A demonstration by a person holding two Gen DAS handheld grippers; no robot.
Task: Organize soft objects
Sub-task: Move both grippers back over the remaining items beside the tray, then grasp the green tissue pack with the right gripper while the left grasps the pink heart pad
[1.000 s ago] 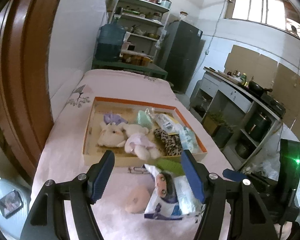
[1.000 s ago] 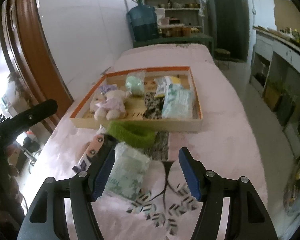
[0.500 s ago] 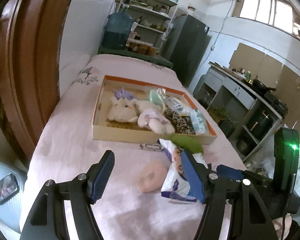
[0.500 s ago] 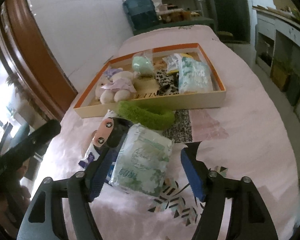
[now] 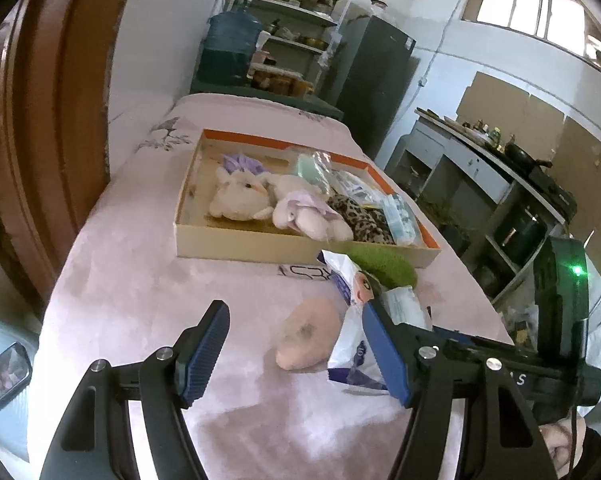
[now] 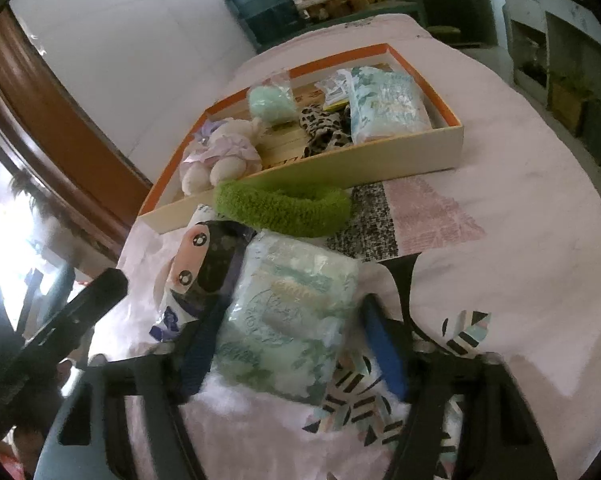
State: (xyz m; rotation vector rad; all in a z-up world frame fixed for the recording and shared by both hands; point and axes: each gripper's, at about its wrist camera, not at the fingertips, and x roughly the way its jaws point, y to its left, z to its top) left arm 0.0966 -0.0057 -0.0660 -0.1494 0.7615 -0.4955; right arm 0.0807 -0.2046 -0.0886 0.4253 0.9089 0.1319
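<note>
A pale green tissue pack (image 6: pixel 288 320) is straddled by the right hand-held gripper (image 6: pixel 290 350), whose jaws have just been closing; the left pad is at the pack's edge, the right pad stands just clear, so the pack is not yet clamped. The pack lies on the pink bed cover (image 6: pixel 520 264), overlapping a doll-print bag (image 6: pixel 204 264), with a green fuzzy band (image 6: pixel 284 206) just beyond. Behind the band, a shallow orange-rimmed box (image 5: pixel 300 246) holds a plush toy (image 5: pixel 240 196), leopard cloth (image 5: pixel 360 220) and another pack (image 6: pixel 384 104). The left hand-held gripper (image 5: pixel 296 344) is held released, nothing between its jaws, near a pink pad (image 5: pixel 306 336).
</note>
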